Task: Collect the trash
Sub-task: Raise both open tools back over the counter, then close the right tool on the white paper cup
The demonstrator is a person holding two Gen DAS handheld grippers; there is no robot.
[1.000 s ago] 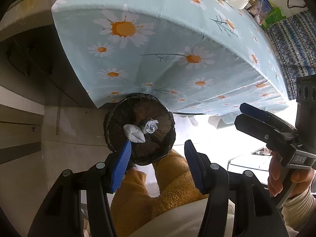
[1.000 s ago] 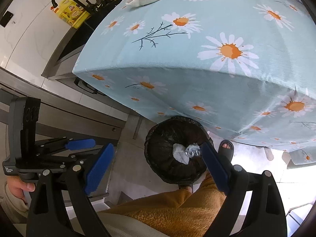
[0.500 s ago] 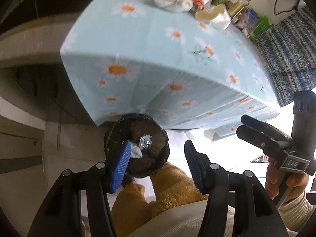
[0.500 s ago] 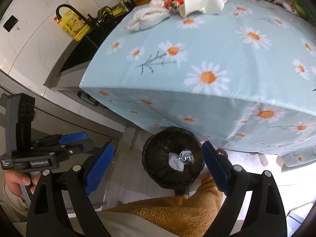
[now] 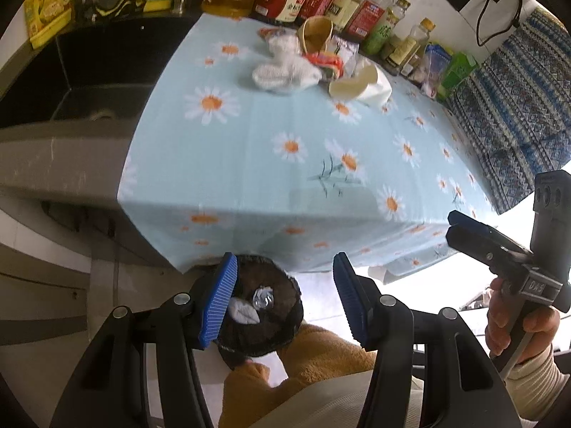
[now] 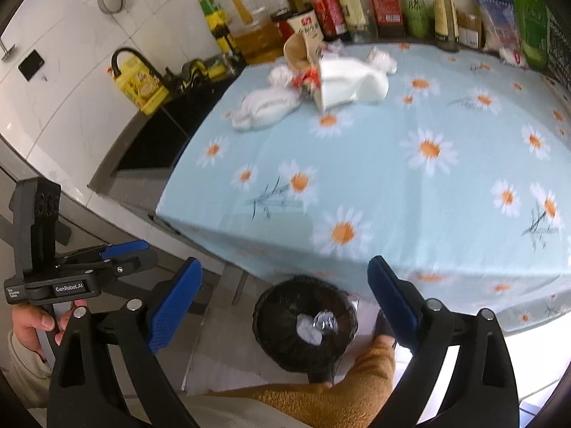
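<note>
The counter [image 6: 410, 192], under a daisy cloth, is filling the middle of both views; the trash bin [image 6: 282, 342] is standing at the bottom centre, already holding a crumpled tissue and a foil ball. The remaining trash is lying at the upper centre: a white paper bag [image 6: 351, 83], soft and light, best pinched at a fold; a crumpled white tissue [image 6: 262, 108], very light; a tipped paper cup [image 6: 299, 51], thin, easily crushed, best taken at the rim. The left hand-held gripper [image 5: 283, 301] and the right hand-held gripper [image 6: 285, 301] are both standing released, grasping nothing.
</note>
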